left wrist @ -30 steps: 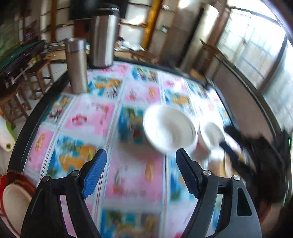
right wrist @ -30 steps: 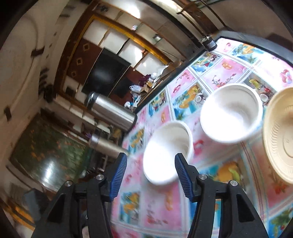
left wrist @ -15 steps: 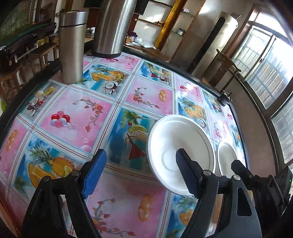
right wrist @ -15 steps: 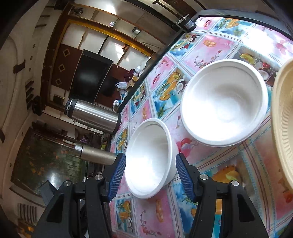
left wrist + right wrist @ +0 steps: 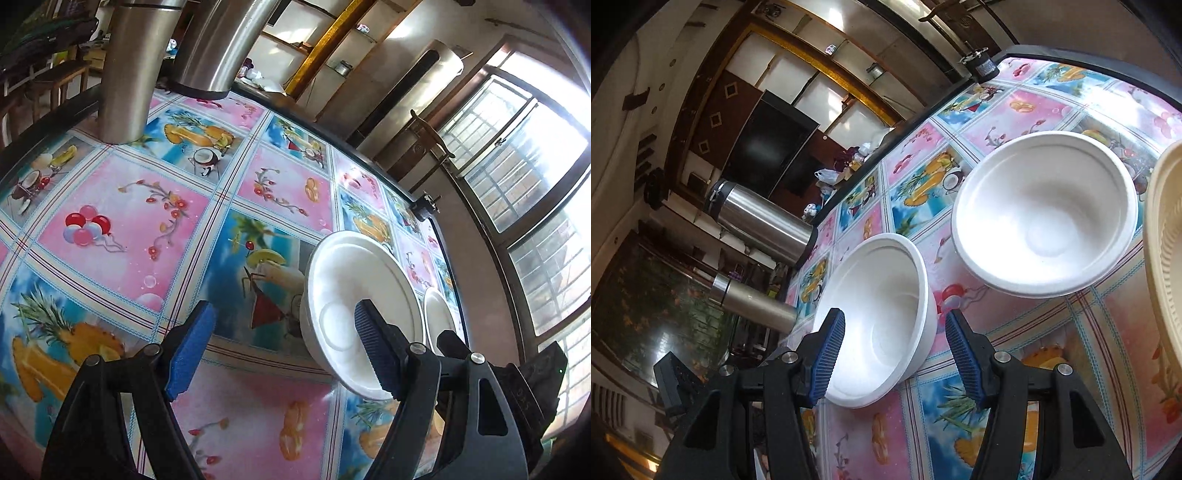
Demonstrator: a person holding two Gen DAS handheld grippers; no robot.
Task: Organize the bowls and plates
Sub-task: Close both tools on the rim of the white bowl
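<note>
near bowl (image 5: 882, 317) on tabletop (image 5: 1015, 325), beside far bowl (image 5: 1045, 218). right gripper (image 5: 894, 354), jaws apart, has closed in to straddle its rim; left gripper (image 5: 284, 347) apart alongside. grasp likely next.

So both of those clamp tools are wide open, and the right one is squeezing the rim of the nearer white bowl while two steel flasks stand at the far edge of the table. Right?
Not quite. The right gripper is not squeezing anything: in the right wrist view its open fingers straddle the nearer white bowl without closing on it. The rest holds: the left gripper is wide open too, and two steel flasks stand at the far edge.
</note>
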